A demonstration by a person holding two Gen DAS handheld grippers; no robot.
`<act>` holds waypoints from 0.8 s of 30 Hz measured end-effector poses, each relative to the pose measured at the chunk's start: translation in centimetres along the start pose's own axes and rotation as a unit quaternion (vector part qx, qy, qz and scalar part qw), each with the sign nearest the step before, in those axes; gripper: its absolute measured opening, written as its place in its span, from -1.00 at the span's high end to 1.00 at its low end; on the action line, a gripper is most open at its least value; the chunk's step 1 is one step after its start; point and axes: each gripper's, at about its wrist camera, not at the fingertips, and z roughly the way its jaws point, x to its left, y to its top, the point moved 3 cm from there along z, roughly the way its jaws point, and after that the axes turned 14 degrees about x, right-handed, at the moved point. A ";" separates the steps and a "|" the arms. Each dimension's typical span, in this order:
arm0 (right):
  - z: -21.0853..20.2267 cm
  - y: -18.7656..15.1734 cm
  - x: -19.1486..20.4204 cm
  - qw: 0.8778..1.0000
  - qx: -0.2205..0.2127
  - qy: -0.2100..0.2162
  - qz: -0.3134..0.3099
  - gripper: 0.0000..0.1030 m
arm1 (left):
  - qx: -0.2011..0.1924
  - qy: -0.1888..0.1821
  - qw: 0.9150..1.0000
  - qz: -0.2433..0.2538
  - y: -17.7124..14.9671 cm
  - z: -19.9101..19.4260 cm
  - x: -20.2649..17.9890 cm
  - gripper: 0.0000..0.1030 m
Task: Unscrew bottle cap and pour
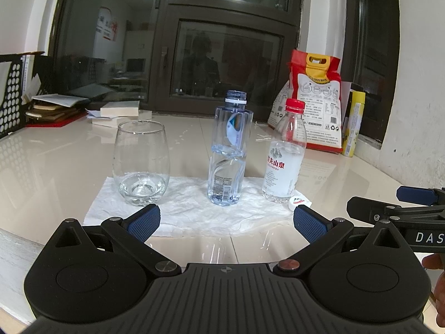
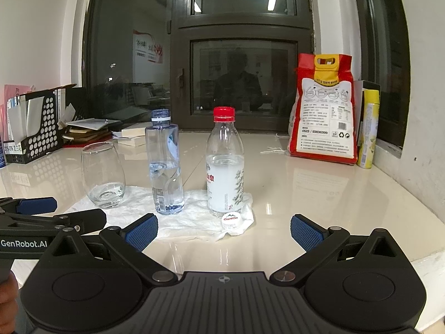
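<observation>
In the left wrist view, the left gripper point(image 1: 226, 222) sits at the bottom middle of the frame. Its blue fingers point(image 1: 144, 222) are spread wide and hold nothing. Just above them a white paper towel point(image 1: 194, 211) lies on the shiny tabletop point(image 1: 55, 161). A glass point(image 1: 141, 162) stands on the towel, left of the middle. It looks almost empty. In the middle stands a blue bottle point(image 1: 230, 150) with no cap on top. It is about half full of water. To its right stands a clear bottle point(image 1: 285, 153) with a red cap point(image 1: 295, 105) still on. A small white cap point(image 1: 299, 202) lies by the foot of that bottle. A red bag point(image 1: 315, 97) stands far back on the right. The right gripper point(image 1: 395, 208) pokes in from the right edge.

In the right wrist view, the right gripper point(image 2: 224, 231) is at the bottom middle. Its fingers point(image 2: 306, 232) are spread wide too, with nothing between them. The capless blue bottle point(image 2: 165, 164) stands left of the middle, on the towel point(image 2: 192, 222). The glass point(image 2: 103, 175) is farther left. The red-capped bottle point(image 2: 225, 164) stands in the middle, and the white cap point(image 2: 231, 220) lies just in front of it. The left gripper point(image 2: 41, 214) shows at the left edge. The red bag point(image 2: 325, 108) is at the upper right.
</observation>
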 end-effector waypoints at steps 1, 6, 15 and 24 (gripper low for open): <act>0.0 0.0 0.0 1.000 0.000 0.000 0.000 -1.00 | 0.000 0.000 1.000 0.000 0.0 0.0 0.0 -1.00; 0.0 0.0 -0.1 1.000 0.001 0.001 0.000 -1.00 | 0.001 0.001 1.000 -0.001 0.0 0.1 -0.2 -1.00; 0.5 -0.1 0.2 1.000 0.005 0.000 0.001 -1.00 | 0.006 0.000 1.000 -0.001 0.0 0.4 0.4 -1.00; 1.9 0.0 0.2 1.000 0.016 -0.001 0.000 -1.00 | 0.012 -0.003 1.000 0.000 0.2 1.6 1.2 -1.00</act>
